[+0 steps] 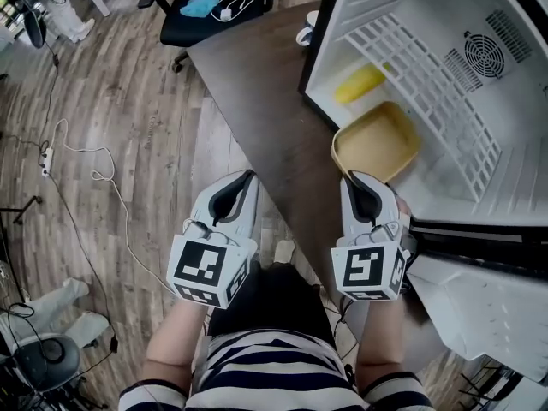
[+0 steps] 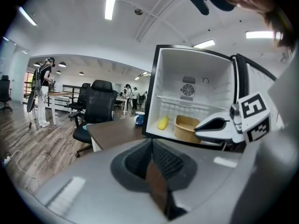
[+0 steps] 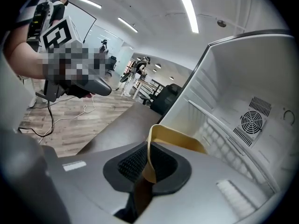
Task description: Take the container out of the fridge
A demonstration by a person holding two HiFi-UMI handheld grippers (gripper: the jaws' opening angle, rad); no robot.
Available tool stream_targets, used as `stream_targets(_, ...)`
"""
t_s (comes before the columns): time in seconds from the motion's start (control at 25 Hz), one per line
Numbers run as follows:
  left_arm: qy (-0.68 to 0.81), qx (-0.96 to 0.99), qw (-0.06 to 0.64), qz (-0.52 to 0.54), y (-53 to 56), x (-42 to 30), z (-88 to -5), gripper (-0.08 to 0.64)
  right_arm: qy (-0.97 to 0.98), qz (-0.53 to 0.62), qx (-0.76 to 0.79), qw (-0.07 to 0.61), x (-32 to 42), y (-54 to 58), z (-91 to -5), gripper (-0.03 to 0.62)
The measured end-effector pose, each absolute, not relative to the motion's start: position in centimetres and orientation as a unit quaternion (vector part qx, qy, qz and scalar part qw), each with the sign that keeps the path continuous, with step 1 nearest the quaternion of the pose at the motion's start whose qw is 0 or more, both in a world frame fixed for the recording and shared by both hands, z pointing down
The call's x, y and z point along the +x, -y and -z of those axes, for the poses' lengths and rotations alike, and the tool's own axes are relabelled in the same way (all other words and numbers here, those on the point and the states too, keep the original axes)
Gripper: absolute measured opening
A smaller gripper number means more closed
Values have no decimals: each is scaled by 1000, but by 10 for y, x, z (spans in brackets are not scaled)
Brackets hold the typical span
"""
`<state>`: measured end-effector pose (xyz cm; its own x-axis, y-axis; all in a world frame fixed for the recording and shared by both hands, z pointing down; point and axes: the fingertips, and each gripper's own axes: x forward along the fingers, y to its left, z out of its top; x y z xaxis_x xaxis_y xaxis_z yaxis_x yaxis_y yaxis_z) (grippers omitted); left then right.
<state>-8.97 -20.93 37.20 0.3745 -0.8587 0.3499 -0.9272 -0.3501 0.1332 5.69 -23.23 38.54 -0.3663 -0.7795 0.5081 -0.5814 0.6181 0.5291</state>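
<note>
— Inside the open fridge, at the front of its floor, I see the tan container. Is it correct?

— Yes. It stands upright under the white wire shelf, and its near corner reaches the opening edge of the fridge. A yellow object lies deeper inside, apart from it; I cannot tell what it is.

— And the right gripper, what does it do?

— It grips the container. In the right gripper view the thin near wall of the container stands between the two dark pads, and they press on it from both sides.

— Is the left gripper holding something?

— No. Its jaws are closed together with nothing between them. In the head view it is beside the right one, well apart from the fridge, over the edge of the dark brown counter and the wooden floor.

— What else is around?

— The fridge stands on the counter. Just beside its far corner is a mug, and behind the counter is a black office chair with a blue thing on the seat
</note>
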Motion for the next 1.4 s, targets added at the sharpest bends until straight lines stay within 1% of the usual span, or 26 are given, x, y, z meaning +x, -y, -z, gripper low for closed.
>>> stream_targets(0.92,581,794,142,-104,145,-129,-343,0,841,117,382,365,33,132,-363,18)
stream_targets(1.4,584,793,139,-104,124,-135,-339,0,845,113,381,357,30,107,-361,17)
